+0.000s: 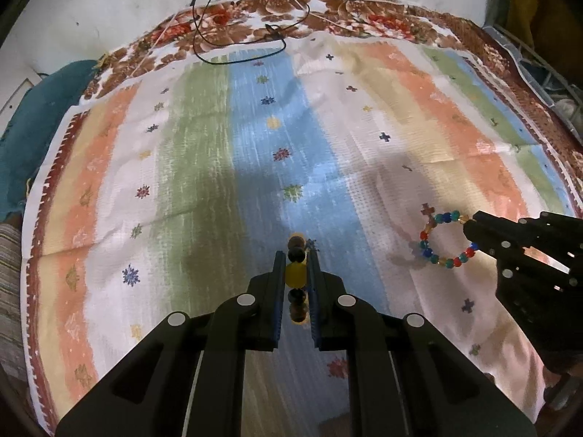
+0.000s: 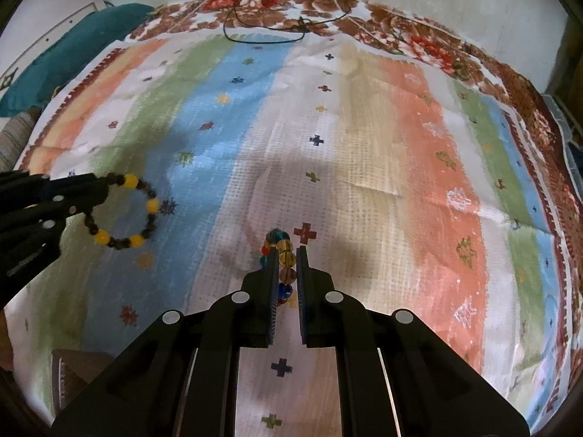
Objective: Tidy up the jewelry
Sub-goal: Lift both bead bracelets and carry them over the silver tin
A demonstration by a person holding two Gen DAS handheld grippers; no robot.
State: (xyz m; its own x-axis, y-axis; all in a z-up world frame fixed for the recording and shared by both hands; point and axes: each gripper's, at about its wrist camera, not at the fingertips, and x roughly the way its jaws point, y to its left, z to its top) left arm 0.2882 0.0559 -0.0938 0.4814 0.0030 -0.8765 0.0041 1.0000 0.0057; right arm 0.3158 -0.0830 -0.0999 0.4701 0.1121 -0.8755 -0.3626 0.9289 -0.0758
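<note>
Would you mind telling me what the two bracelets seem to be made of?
Multicolour bracelet: probably glass or clear plastic beads, translucent and glossy with highlights. Brown-and-yellow bracelet: dark beads look like matte wood or stone, the yellow ones opaque, smooth, perhaps resin. It cannot be settled by sight.

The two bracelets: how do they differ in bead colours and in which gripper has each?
The left gripper is shut on the brown and yellow bracelet; the right gripper is shut on the multicoloured bracelet. The first has dark brown beads with a few yellow ones; the second mixes red, blue, green and amber beads. Both are round bead loops, pinched at one side over the striped cloth.
</note>
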